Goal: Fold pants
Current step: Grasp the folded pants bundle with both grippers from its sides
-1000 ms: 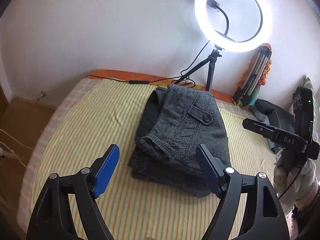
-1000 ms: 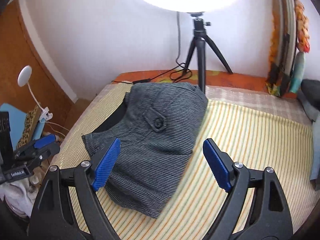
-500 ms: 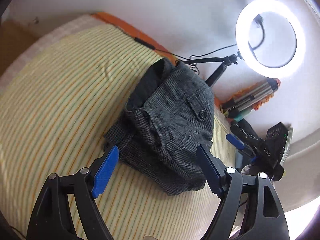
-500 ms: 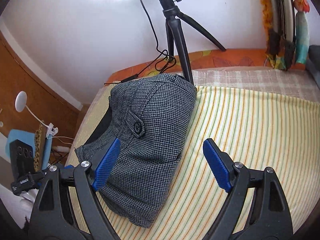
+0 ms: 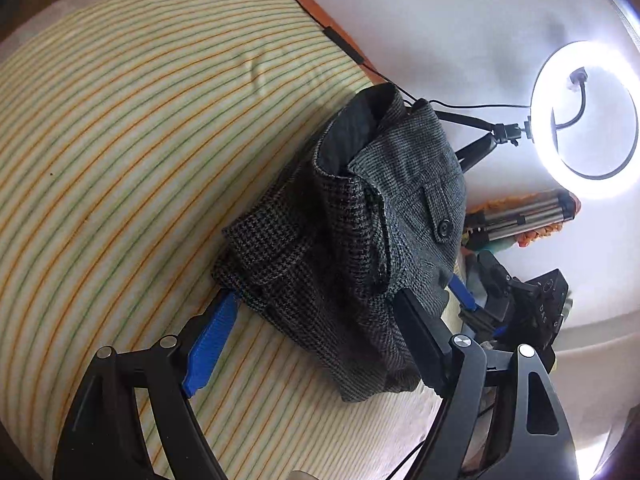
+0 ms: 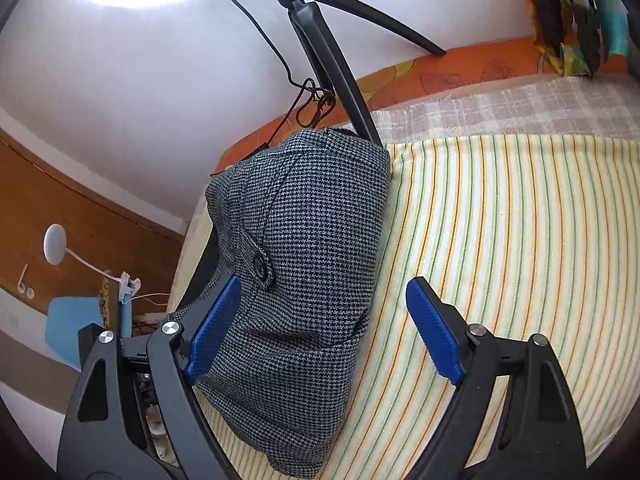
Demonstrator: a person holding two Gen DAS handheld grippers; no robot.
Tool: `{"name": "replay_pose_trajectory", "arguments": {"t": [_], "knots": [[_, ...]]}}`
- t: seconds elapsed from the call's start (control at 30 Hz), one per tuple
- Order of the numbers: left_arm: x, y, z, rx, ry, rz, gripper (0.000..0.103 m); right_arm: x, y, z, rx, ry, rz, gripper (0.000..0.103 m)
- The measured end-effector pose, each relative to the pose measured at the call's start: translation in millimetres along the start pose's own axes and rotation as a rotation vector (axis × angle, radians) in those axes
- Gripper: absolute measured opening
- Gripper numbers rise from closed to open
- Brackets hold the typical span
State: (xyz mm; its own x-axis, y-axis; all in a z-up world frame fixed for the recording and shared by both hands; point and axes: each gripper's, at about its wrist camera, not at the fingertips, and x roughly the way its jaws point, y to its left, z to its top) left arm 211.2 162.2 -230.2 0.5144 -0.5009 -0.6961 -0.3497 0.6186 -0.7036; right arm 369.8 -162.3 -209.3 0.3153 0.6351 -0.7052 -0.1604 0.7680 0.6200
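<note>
Centrally on the striped bedspread point(image 5: 120, 140), the folded pants point(image 5: 360, 240) (grey houndstooth weave, buttoned pocket flap) are bundled thickly. Both the left gripper point(image 5: 316, 328) and right gripper point(image 6: 320, 320) are spread wide, ribbed blue pads point(image 6: 434, 338) flanking the cloth ungrasped.

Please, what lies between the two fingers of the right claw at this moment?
In the right wrist view, the open right claw has the near end of the folded pants between its fingers, nearer the left finger; toward the other finger, bare striped sheet.
</note>
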Motion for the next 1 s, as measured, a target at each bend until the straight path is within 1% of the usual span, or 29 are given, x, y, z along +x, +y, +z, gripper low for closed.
{"name": "replay_pose_trajectory", "arguments": {"t": [0.07,0.13,0.2,0.33,0.5,0.63,0.83,0.93,1.0], "knots": [[3,1,-1,-0.015,-0.011,-0.009,0.081,2,-1,0,0.006,0.002,0.005,0.087],[4,-1,0,-0.009,-0.026,-0.007,0.081,6,-1,0,0.011,0.009,0.016,0.087],[6,-3,1,-0.004,-0.032,-0.005,0.083,10,-2,1,0.016,0.012,0.017,0.087],[8,-3,4,-0.022,-0.046,-0.011,0.084,20,-2,2,0.033,0.021,0.026,0.087],[10,-1,10,-0.038,-0.058,-0.021,0.084,36,-3,6,0.050,0.036,0.030,0.087],[12,-4,11,-0.037,-0.087,-0.019,0.084,50,-8,12,0.069,0.039,0.023,0.087],[12,-16,9,0.032,-0.125,-0.036,0.081,58,-6,18,0.067,0.021,0.047,0.087],[14,-16,11,0.046,-0.134,-0.015,0.081,61,-1,19,0.039,0.023,0.062,0.087],[19,-12,14,0.009,-0.122,-0.001,0.081,64,-1,19,0.033,0.023,0.062,0.087]]}}
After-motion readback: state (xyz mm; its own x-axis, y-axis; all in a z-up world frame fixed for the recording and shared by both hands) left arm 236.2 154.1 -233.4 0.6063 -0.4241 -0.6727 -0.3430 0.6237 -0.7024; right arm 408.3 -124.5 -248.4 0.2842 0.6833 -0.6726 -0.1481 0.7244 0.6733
